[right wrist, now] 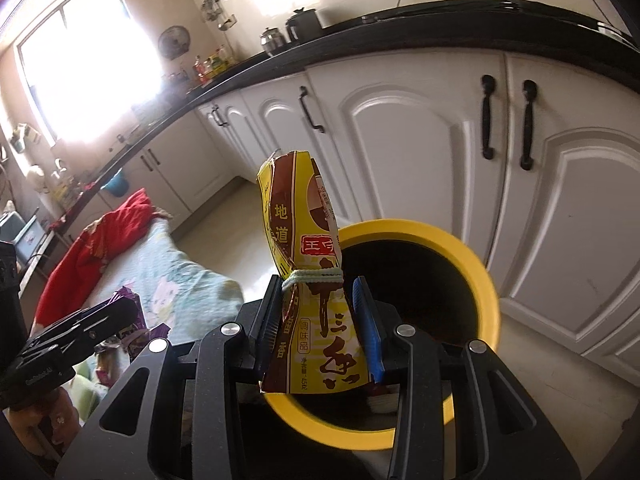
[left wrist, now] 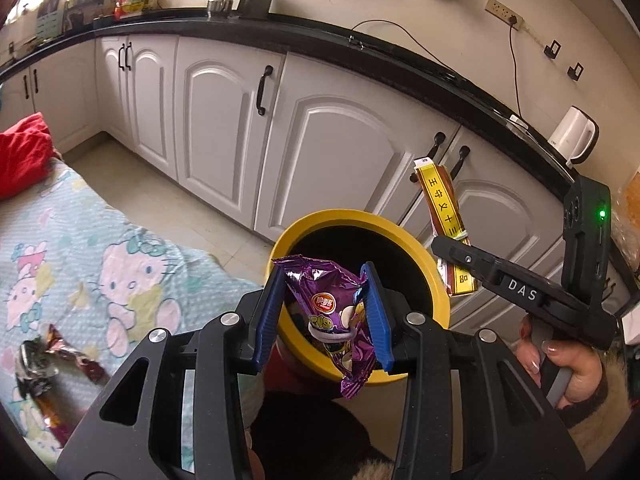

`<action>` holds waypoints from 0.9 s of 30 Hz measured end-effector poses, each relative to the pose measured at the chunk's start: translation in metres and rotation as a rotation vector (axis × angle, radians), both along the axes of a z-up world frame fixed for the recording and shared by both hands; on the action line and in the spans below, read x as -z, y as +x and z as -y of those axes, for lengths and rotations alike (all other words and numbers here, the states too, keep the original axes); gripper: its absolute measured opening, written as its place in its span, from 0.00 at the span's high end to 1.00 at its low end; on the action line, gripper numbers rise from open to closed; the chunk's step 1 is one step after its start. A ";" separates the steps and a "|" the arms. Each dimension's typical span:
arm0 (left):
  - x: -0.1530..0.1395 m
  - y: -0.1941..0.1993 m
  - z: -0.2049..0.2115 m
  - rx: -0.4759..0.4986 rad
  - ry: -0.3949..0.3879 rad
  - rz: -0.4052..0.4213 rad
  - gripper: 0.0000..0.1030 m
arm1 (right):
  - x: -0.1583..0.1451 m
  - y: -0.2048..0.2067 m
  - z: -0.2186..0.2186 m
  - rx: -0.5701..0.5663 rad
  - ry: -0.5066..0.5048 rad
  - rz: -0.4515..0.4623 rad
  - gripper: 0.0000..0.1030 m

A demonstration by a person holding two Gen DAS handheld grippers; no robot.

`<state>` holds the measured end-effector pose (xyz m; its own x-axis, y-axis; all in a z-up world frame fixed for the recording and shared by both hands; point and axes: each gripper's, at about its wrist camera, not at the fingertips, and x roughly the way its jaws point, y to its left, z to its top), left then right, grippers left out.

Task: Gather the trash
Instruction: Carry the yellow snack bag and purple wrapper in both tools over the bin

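My left gripper [left wrist: 324, 312] is shut on a purple snack bag [left wrist: 332, 312] tied with a rubber band, held over the near rim of the yellow trash bin [left wrist: 436, 276]. My right gripper [right wrist: 320, 320] is shut on a yellow and brown seasoning packet [right wrist: 308, 280], also banded, just above the bin's near left rim [right wrist: 480, 276]. The right gripper and its packet [left wrist: 444, 224] also show in the left wrist view, above the bin's right side. The left gripper [right wrist: 100, 320] with the purple bag [right wrist: 128, 300] shows at the left of the right wrist view.
A bed with a cartoon-cat sheet [left wrist: 80, 248] lies to the left, with crumpled wrappers [left wrist: 48, 364] and a red cloth [left wrist: 20, 156] on it. White kitchen cabinets [left wrist: 224, 120] under a black counter [left wrist: 320, 40] stand behind the bin. A white kettle [left wrist: 572, 136] sits on the counter.
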<state>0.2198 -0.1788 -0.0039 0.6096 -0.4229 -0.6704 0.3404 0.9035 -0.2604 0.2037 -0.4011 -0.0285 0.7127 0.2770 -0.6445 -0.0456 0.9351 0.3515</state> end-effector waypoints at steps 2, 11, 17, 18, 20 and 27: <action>0.005 0.003 0.007 0.001 -0.002 -0.005 0.69 | 0.004 0.000 0.005 0.012 0.001 -0.008 0.66; 0.024 0.014 0.032 0.013 0.004 -0.023 0.69 | 0.024 0.004 0.023 0.055 0.007 -0.047 0.66; 0.041 0.025 0.046 0.023 0.017 -0.039 0.69 | 0.038 0.007 0.033 0.075 0.018 -0.078 0.66; 0.043 0.026 0.047 0.025 0.016 -0.042 0.69 | 0.040 0.008 0.034 0.078 0.020 -0.083 0.66; 0.048 0.030 0.050 0.026 0.019 -0.049 0.69 | 0.044 0.009 0.036 0.081 0.021 -0.090 0.66; 0.066 0.039 0.061 0.032 0.025 -0.079 0.68 | 0.059 0.014 0.040 0.087 0.031 -0.125 0.66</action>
